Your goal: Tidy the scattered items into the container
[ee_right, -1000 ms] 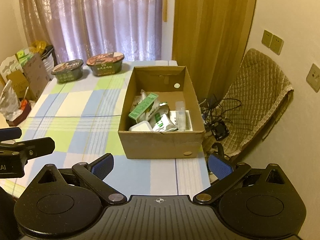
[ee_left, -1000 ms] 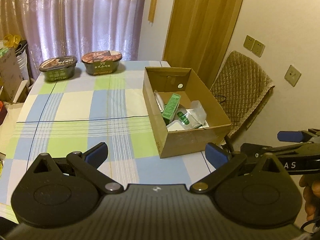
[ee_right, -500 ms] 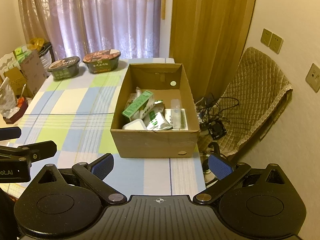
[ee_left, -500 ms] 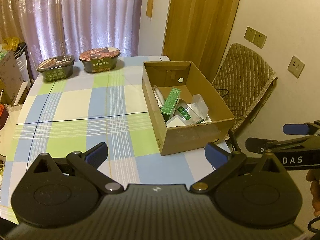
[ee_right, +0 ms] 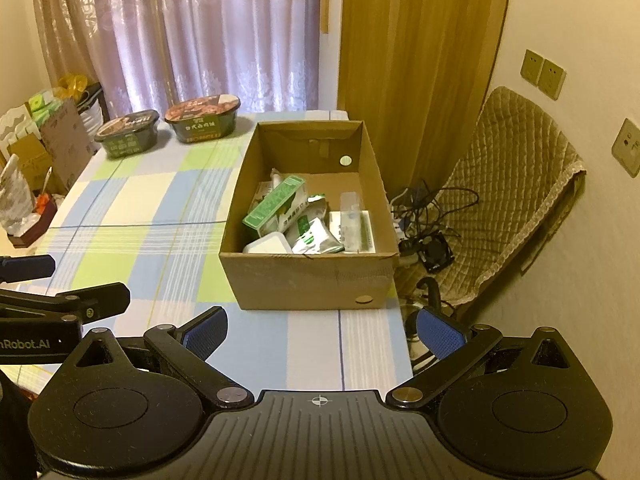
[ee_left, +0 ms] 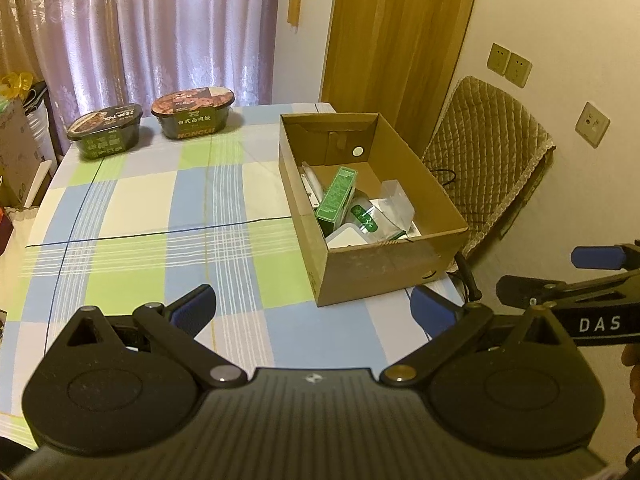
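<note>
On table, one box (ee_right: 308,280), two bowls (ee_right: 202,120)

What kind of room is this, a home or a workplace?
Most likely a home dining corner: a table with a checked cloth, curtains over a window, a padded chair, and two instant-meal bowls.

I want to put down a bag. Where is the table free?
Free: the checked cloth between the two food bowls and both open grippers, left of the cardboard box. Crowded: inside the box, filled with packets.
</note>
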The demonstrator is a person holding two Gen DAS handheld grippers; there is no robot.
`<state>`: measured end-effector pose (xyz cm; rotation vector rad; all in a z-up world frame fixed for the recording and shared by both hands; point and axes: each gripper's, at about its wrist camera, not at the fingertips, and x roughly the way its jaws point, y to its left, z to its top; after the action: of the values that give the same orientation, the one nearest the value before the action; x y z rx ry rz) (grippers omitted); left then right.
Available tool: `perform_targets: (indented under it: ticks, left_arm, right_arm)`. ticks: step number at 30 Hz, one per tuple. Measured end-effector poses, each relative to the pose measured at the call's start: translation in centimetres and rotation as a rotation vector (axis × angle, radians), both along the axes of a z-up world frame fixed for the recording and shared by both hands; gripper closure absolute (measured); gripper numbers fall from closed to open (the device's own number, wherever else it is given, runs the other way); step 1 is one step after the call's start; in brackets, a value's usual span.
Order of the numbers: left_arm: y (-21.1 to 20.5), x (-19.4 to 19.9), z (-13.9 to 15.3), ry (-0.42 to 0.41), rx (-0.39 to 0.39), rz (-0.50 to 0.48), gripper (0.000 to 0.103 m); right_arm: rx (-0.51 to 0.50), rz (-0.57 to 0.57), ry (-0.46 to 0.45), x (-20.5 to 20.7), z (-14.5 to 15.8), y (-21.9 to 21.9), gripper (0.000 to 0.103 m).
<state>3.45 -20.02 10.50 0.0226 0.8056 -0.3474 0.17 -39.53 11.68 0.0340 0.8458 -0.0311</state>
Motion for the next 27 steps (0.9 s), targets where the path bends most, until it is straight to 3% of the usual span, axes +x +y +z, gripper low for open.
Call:
perform_targets:
  ticks: [27]
  left_arm:
    - [0.49,0.45,-0.5,0.009,-0.015,-0.005,0.001]
  right_arm:
    - [-0.005,-0.005,0.003,-0.25,0.21,0.67,0.0]
